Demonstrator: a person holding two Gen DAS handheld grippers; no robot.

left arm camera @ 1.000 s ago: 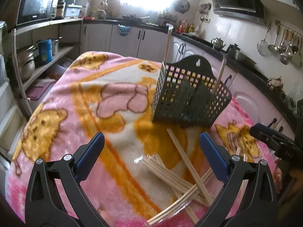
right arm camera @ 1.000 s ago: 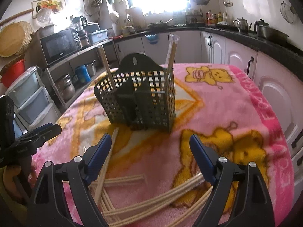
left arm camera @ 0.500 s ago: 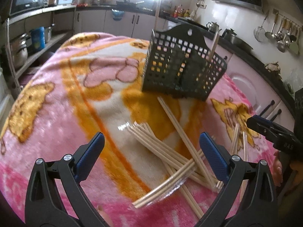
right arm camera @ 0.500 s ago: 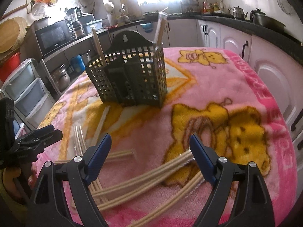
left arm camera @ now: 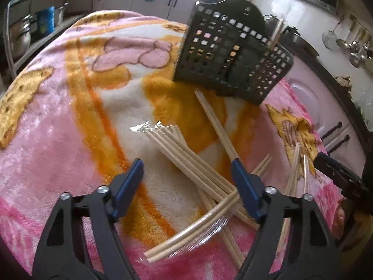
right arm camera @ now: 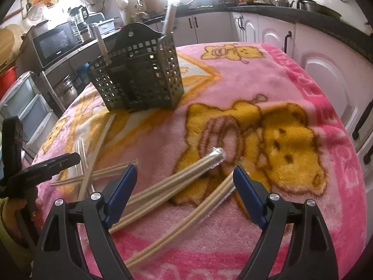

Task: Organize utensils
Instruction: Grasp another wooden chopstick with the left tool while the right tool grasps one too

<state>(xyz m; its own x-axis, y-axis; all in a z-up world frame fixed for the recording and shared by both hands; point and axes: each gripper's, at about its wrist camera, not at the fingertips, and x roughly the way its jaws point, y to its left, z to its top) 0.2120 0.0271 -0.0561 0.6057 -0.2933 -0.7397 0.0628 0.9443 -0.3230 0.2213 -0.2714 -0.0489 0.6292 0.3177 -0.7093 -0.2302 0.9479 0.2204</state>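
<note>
Left gripper [left arm camera: 187, 177]: jaws closing over the fanned bundle of chopsticks [left arm camera: 186, 156], several sticks between the blue pads, nothing pinched yet. Best lowered further and centred on one pair, since the crossing sticks [left arm camera: 216, 128] invite a tangled pick. Clear wrapper [left arm camera: 144, 127] at the bundle's far end could snag. Further right, right gripper [right arm camera: 185, 182]: released, wide apart, poised above a wrapped pair [right arm camera: 177, 179] lying on the pink blanket [right arm camera: 303, 93]. Worth squaring to the pair's length before clamping. Beyond, upright and well apart from the heap, dark slotted holder [right arm camera: 139, 77], already bearing a few sticks [right arm camera: 169, 16].
</note>
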